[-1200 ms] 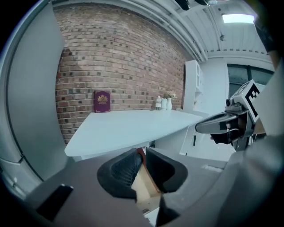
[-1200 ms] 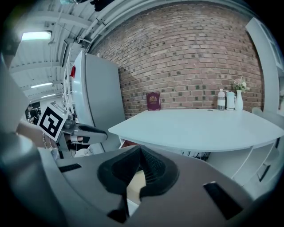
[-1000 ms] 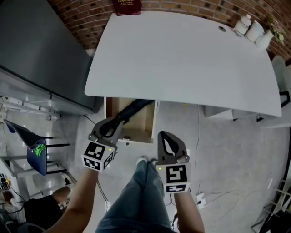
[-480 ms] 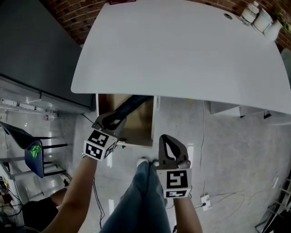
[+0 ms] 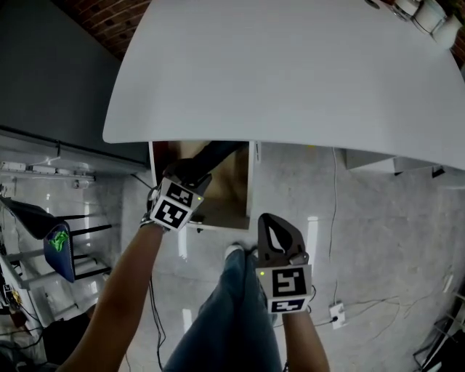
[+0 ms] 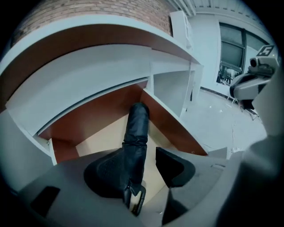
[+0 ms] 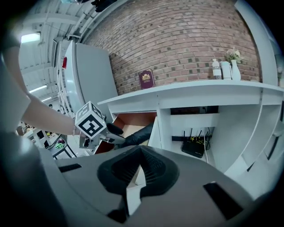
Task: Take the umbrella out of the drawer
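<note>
A black folded umbrella (image 5: 218, 151) lies slantwise in the open wooden drawer (image 5: 249, 185) under the white desk (image 5: 290, 73). My left gripper (image 5: 190, 173) is down in the drawer at the umbrella's near end. In the left gripper view the umbrella (image 6: 135, 128) runs between the jaws of the left gripper (image 6: 142, 153), which have just been opening; it rests against the left pad, and a gap shows on the right pad's side. My right gripper (image 5: 277, 231) hangs shut and empty in front of the drawer. From the right gripper (image 7: 140, 148) I see the umbrella (image 7: 140, 133).
A grey cabinet (image 5: 51, 80) stands left of the desk. White bottles (image 5: 429, 11) sit on the desk's far right corner and a red book (image 7: 146, 80) leans on the brick wall. The person's leg (image 5: 225, 312) is below the drawer. A router (image 7: 193, 148) sits under the desk.
The left gripper has dropped from in front of the drawer into it, over the umbrella's near end, and its jaws have spread. The right gripper has sunk a little.
</note>
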`<control>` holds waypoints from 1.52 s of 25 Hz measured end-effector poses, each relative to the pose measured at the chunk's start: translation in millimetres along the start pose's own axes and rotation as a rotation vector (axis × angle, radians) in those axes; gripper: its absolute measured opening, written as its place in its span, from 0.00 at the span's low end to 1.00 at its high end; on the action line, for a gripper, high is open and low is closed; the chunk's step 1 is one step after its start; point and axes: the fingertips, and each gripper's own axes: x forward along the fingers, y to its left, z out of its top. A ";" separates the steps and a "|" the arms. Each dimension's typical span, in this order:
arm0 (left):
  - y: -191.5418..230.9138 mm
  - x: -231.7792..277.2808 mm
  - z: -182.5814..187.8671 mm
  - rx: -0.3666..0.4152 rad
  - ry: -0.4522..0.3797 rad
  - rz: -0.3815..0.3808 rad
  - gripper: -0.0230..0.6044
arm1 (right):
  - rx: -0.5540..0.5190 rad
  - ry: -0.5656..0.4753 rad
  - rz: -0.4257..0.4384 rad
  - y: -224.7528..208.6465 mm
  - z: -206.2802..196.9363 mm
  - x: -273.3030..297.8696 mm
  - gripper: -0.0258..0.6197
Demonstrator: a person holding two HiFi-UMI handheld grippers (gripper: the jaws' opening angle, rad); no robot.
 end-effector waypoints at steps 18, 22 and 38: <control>17.5 68.1 -22.2 0.086 0.105 0.027 0.43 | 0.040 0.054 -0.001 -19.6 -17.3 34.0 0.03; 18.7 80.5 -28.0 0.074 0.119 0.023 0.51 | 0.043 0.061 -0.002 -19.6 -23.1 37.7 0.03; 21.3 102.8 -32.7 0.137 0.133 0.057 0.56 | 0.075 0.057 -0.007 -10.7 -34.1 35.5 0.03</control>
